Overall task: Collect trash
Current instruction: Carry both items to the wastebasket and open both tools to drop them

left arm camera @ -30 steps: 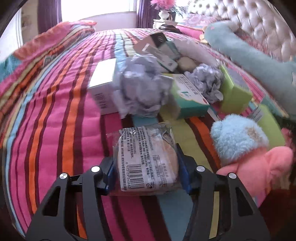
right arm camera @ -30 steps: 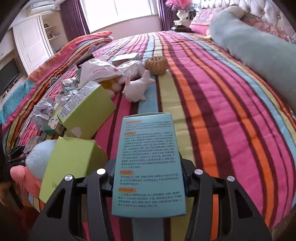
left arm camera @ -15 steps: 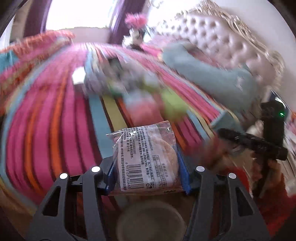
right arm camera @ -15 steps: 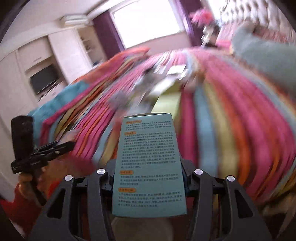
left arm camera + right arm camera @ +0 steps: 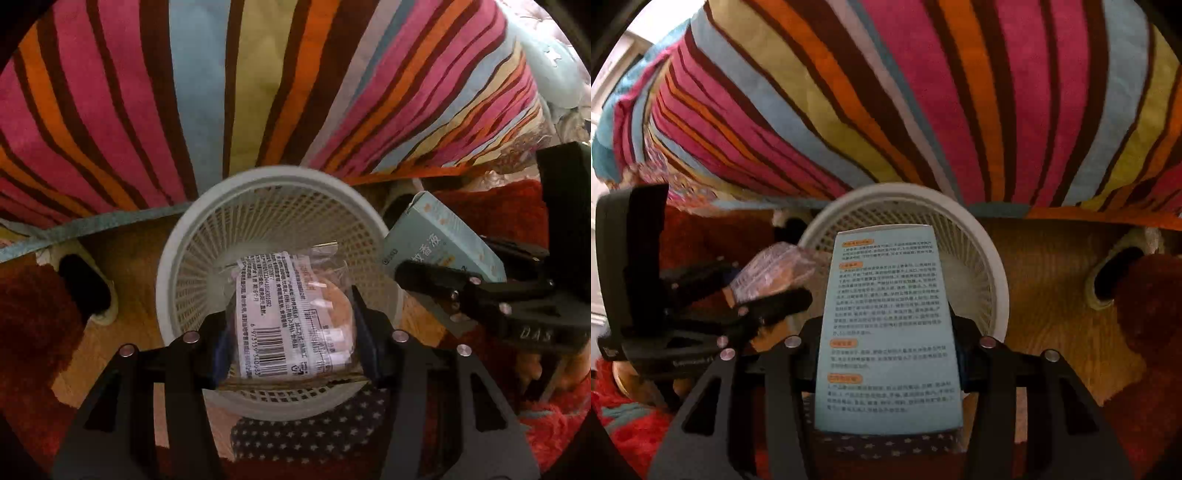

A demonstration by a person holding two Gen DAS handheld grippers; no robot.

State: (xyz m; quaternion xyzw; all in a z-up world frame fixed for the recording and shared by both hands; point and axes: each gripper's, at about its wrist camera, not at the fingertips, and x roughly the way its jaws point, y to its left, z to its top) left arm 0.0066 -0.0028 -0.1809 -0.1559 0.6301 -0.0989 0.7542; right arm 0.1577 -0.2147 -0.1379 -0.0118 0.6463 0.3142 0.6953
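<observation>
Left gripper (image 5: 291,328) pinching wrapped bun (image 5: 295,314) over white basket (image 5: 184,236); right gripper (image 5: 886,328) clamping blue box (image 5: 886,325) above rim; centre each over opening, release low, one first.

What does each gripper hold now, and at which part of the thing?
The left gripper clamps the wrapped bun across its two sides, above the white basket. The right gripper clamps the blue box by its long side edges.

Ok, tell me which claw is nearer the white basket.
Left. The left claw holds the wrapped bun directly over the white basket; the right claw, gripping the blue box, sits just outside its rim.
</observation>
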